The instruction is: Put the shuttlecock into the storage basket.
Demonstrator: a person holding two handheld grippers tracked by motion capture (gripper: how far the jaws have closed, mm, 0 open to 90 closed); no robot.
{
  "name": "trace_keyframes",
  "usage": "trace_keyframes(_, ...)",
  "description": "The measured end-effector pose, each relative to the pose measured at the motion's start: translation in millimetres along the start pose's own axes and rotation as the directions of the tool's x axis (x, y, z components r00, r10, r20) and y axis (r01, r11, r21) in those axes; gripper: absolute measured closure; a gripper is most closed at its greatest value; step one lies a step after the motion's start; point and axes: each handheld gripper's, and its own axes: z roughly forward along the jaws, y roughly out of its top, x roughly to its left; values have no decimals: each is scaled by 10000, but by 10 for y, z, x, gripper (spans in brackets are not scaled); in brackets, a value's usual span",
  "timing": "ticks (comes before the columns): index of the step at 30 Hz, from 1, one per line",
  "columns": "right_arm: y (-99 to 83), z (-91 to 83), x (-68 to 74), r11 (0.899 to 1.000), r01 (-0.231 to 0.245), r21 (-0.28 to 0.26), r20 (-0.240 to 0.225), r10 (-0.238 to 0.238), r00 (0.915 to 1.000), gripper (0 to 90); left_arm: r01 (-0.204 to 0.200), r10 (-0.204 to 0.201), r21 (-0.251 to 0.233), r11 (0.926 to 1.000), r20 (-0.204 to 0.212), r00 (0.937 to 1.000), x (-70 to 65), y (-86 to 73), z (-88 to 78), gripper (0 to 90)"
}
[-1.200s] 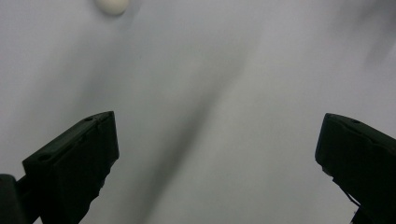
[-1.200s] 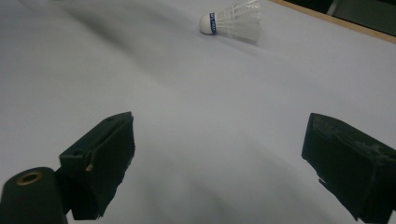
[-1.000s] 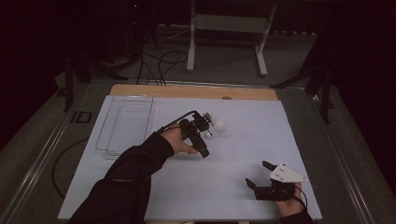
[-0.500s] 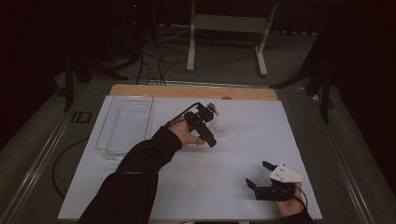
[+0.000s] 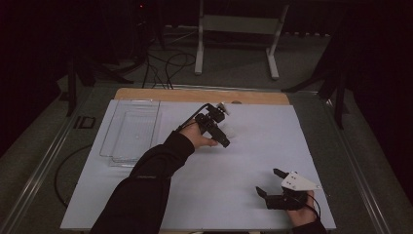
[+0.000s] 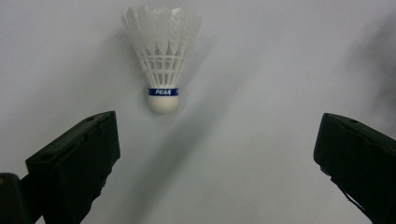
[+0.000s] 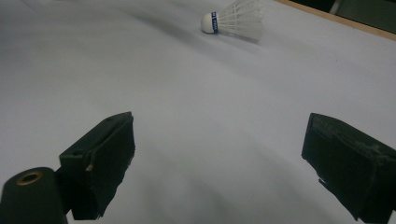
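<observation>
The left gripper (image 6: 212,154) has its jaws spread wide and empty. A white shuttlecock (image 6: 161,60) lies on the desk (image 6: 261,93) ahead of them, nearer the left jaw, cork end toward the gripper, touching neither jaw. The right gripper (image 7: 215,158), jaws wide and empty too, sits well apart near the desk's front edge.

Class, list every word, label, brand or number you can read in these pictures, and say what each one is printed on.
"PEAK": white letters on the blue band around the shuttlecock, just above its cork, read in the left gripper view.
The same band in the right gripper view: print too small and blurred to read.
High view: no text can be made out.
</observation>
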Motion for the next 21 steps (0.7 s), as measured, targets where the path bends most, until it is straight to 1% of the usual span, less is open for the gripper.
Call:
trace_keyframes(2, -2, -1, -2, 10000, -14, 5, 8, 14, 10000, 95, 10, -9, 22, 10000, -184, 9998, 4, 10, 36, 9)
trace_keyframes(3, -2, -1, -2, 10000, -14, 5, 8, 14, 10000, 95, 10, -9, 22, 10000, -184, 9998, 4, 10, 36, 9)
trace_keyframes(4, -3, 1, -5, 10000, -5, 3, -10, 5, 10000, 95, -69, 69, 37, 10000, -84, 9999, 5, 15, 56, 9)
trace_keyframes(7, 0, 1, 0, 10000, 11, -3, -9, -11, 10000, 95, 27, -26, 77, 10000, -179, 9998, 4, 27, 96, 10)
trace_keyframes(8, 1, 0, 1, 10000, 23, -1, -21, -23, 10000, 95, 175, -173, 71, 9998, -242, 9996, 14, 39, 115, 26)
trace_keyframes(9, 1, 0, 1, 10000, 23, -1, -21, -23, 10000, 95, 175, -173, 71, 9998, -242, 9996, 14, 39, 115, 26)
trace_keyframes(10, 0, 1, 1, 10000, 22, 8, -8, -22, 10000, 95, 304, -303, 52, 9995, -191, 9994, 30, 47, 127, 29)
trace_keyframes(11, 0, 1, 1, 10000, 22, 8, -8, -22, 10000, 95, 304, -303, 52, 9995, -191, 9994, 30, 47, 127, 36)
trace_keyframes(12, -1, 2, 0, 10000, 8, -3, -21, -8, 10000, 95, 286, -281, 152, 9995, -322, 9991, 40, 49, 149, 38)
trace_keyframes(13, -1, 2, 0, 10000, 8, -3, -21, -8, 10000, 95, 286, -281, 152, 9995, -322, 9991, 40, 49, 149, 51)
trace_keyframes(14, -1, 2, 0, 10000, 10, -1, -22, -10, 10000, 95, 329, -320, 192, 9993, -463, 9984, 47, 48, 173, 51)
trace_keyframes(15, -1, 4, -1, 10000, 7, 6, -36, -7, 10000, 95, 332, -323, 201, 9992, -462, 9984, 57, 46, 185, 73)
trace_keyframes(17, 0, 6, 4, 10000, 2, 27, -54, -1, 10000, 95, 384, -371, 252, 9989, -522, 9979, 81, 40, 219, 88)
trace_keyframes(18, 1, 4, 5, 10000, 24, 7, -71, -24, 10000, 95, 412, -397, 250, 9988, -568, 9976, 88, 36, 238, 137)
trace_keyframes(20, 1, 4, 5, 10000, 24, 7, -71, -24, 10000, 95, 420, -406, 230, 9989, -609, 9973, 93, 33, 250, 149)
trace_keyframes(21, 1, 3, 4, 10000, 40, 3, -60, -40, 10000, 95, 449, -429, 315, 9985, -621, 9971, 119, 29, 278, 149)
